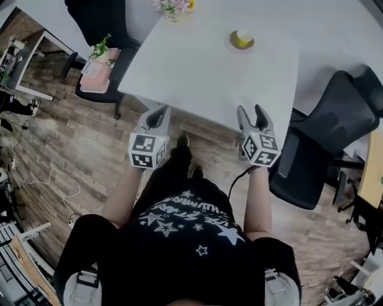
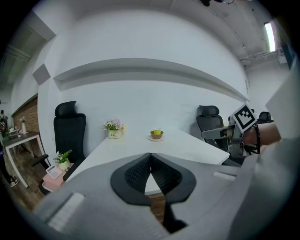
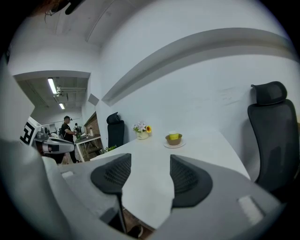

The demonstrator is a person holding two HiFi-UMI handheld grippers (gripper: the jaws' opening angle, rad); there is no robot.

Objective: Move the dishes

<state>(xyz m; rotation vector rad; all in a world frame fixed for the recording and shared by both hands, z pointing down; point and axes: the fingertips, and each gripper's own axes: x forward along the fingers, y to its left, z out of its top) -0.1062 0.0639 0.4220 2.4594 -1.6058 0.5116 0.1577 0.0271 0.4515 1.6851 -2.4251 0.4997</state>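
A small brown bowl with a yellow-green cup in it (image 1: 242,39) stands on a pale saucer (image 1: 232,45) near the far side of the white table (image 1: 203,72). The same bowl (image 2: 156,134) (image 3: 174,138) shows far off in both gripper views. My left gripper (image 1: 158,113) hovers at the table's near edge with its jaws pressed together and nothing between them. My right gripper (image 1: 252,113) hangs at the near edge too, jaws apart and empty. Both are well short of the dishes.
A small flower pot (image 1: 174,8) stands at the table's far edge. Black office chairs sit to the right (image 1: 317,143) and the far left (image 1: 99,24); a chair holds a pink box and a plant (image 1: 99,63). The floor below is wood. A person stands far off (image 3: 65,129).
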